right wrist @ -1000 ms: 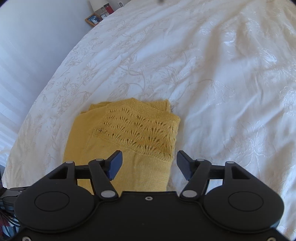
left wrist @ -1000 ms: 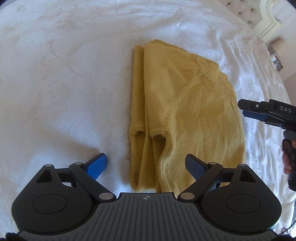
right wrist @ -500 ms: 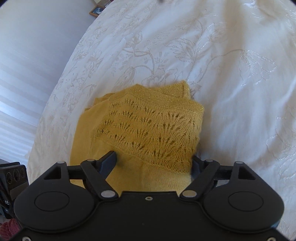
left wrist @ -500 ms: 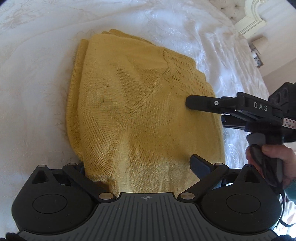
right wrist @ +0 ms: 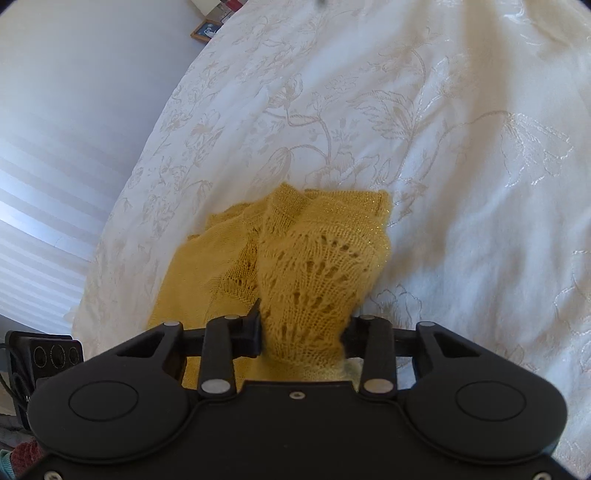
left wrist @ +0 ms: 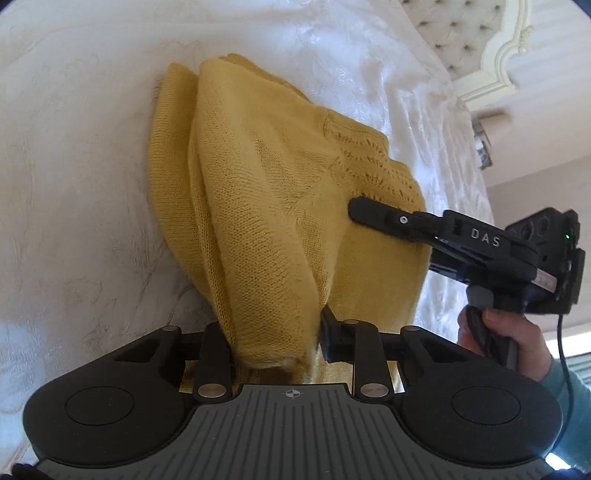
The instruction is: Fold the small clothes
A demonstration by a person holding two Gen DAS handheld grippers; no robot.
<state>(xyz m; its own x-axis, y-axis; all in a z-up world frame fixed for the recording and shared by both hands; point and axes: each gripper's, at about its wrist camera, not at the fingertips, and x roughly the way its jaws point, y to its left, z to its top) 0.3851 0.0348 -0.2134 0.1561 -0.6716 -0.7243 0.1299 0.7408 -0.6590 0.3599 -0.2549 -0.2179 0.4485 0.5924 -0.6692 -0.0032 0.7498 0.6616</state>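
A folded mustard-yellow knit sweater (left wrist: 258, 206) lies on the white bedspread (left wrist: 74, 184). My left gripper (left wrist: 273, 343) is shut on the sweater's near edge, the cloth bunched between its fingers. The right gripper (left wrist: 373, 214) shows in the left wrist view at the sweater's right side, held by a hand (left wrist: 506, 332). In the right wrist view my right gripper (right wrist: 301, 332) is shut on the sweater's lace-knit part (right wrist: 317, 273), which rises in a bunch between the fingers. The fingertips are hidden by cloth in both views.
The white embroidered bedspread (right wrist: 424, 129) spreads all around. A tufted headboard (left wrist: 461, 33) and a nightstand (left wrist: 484, 147) stand at the far right in the left wrist view. A wall and a picture frame (right wrist: 207, 31) lie beyond the bed's edge.
Both grippers moved in onto the sweater and closed on it. The cloth now bunches up between each pair of fingers and lifts off the bed.
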